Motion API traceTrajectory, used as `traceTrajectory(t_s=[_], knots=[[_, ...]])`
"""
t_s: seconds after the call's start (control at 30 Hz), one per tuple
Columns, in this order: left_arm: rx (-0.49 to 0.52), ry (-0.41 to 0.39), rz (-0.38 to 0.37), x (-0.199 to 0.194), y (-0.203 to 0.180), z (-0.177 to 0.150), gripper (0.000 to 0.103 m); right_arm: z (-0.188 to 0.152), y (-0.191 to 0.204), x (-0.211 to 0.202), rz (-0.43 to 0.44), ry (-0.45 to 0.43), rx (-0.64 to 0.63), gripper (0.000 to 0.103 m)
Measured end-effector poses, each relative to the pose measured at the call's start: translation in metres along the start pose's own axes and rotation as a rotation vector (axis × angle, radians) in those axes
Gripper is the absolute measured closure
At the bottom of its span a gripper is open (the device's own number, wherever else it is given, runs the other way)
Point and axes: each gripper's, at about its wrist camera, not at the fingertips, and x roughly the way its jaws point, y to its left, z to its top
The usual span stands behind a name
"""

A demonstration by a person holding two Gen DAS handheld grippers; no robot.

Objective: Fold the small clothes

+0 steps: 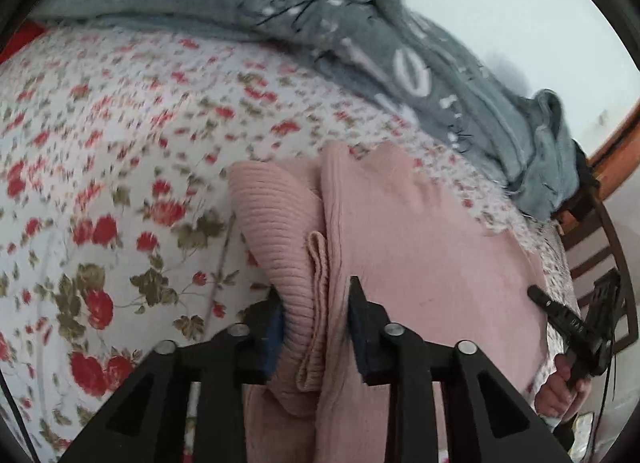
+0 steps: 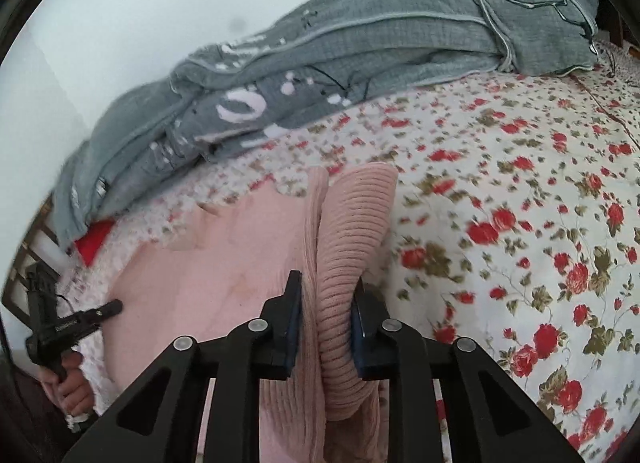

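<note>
A pink knit garment [image 1: 420, 239] lies on a floral bedsheet [image 1: 120, 143]. My left gripper [image 1: 314, 303] is shut on its ribbed hem [image 1: 276, 231], which bunches between the fingers. In the right wrist view my right gripper [image 2: 326, 295] is shut on another ribbed edge [image 2: 352, 231] of the same garment [image 2: 220, 263]. Each gripper also shows in the other's view, held in a hand: the right one at the garment's far side [image 1: 568, 315], the left one at the left edge [image 2: 80, 319].
A rumpled grey quilt [image 1: 360, 47] [image 2: 360, 55] lies along the far side of the bed against a white wall. A wooden bed frame [image 1: 616, 159] and slats show at the bed's end. The floral sheet [image 2: 520, 203] stretches wide beside the garment.
</note>
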Motion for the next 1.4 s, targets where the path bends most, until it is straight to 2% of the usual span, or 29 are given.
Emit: traceTrajectory(t_s=[0.1,0.2,0.3,0.37,0.43,0.53,0.6,0.67,0.7,0.73,0.77,0.83,1.0,1.13,1.27,1.33,1.4], knots=[[-0.057,0.002,-0.028,0.009,0.012,0.004,0.060,-0.002,0.002,0.019,-0.080,0.001,-0.047,0.067],[-0.079,0.005,-0.050,0.013,0.020,0.006,0.057,0.000,0.008,0.004,-0.156,-0.029,-0.100,0.060],[-0.067,0.004,-0.044,0.017,0.019,0.003,0.057,-0.001,0.027,-0.025,-0.235,-0.103,-0.118,0.060],[-0.050,-0.012,-0.023,0.018,0.014,0.001,0.057,-0.002,0.044,-0.037,-0.190,-0.134,-0.118,0.059],[-0.038,-0.016,-0.010,0.018,0.009,-0.001,0.057,-0.007,0.068,-0.040,-0.109,-0.141,-0.126,0.059],[-0.036,-0.001,-0.020,0.018,0.007,0.000,0.057,-0.018,0.102,-0.022,-0.035,-0.126,-0.169,0.059],[-0.041,0.011,-0.038,0.018,0.009,-0.001,0.057,-0.030,0.121,0.002,-0.053,-0.085,-0.209,0.061],[-0.045,0.014,-0.059,0.016,0.011,-0.003,0.058,-0.047,0.133,0.032,-0.059,-0.024,-0.250,0.067],[-0.043,0.014,-0.067,0.016,0.012,-0.004,0.058,-0.055,0.138,0.042,-0.092,-0.028,-0.276,0.067],[-0.037,0.015,-0.072,0.015,0.013,-0.006,0.058,-0.065,0.144,0.043,-0.133,-0.098,-0.327,0.067],[-0.034,0.012,-0.077,0.015,0.013,-0.007,0.058,-0.065,0.144,0.043,-0.133,-0.098,-0.327,0.067],[-0.036,0.010,-0.078,0.016,0.013,-0.007,0.057,-0.067,0.150,0.041,-0.173,-0.092,-0.349,0.067],[-0.017,0.012,-0.060,0.017,0.006,-0.006,0.054,-0.066,0.147,0.022,-0.088,-0.060,-0.231,0.071],[-0.025,0.017,-0.075,0.016,0.007,-0.006,0.054,-0.102,0.162,0.011,-0.161,-0.084,-0.320,0.071],[-0.030,0.017,-0.084,0.016,0.008,-0.006,0.054,-0.134,0.159,-0.008,-0.171,-0.072,-0.355,0.072],[-0.030,0.013,-0.083,0.016,0.009,-0.006,0.054,-0.139,0.161,-0.020,-0.175,-0.080,-0.374,0.072],[-0.032,0.009,-0.082,0.015,0.009,-0.007,0.054,-0.131,0.162,-0.027,-0.141,-0.089,-0.355,0.072]])
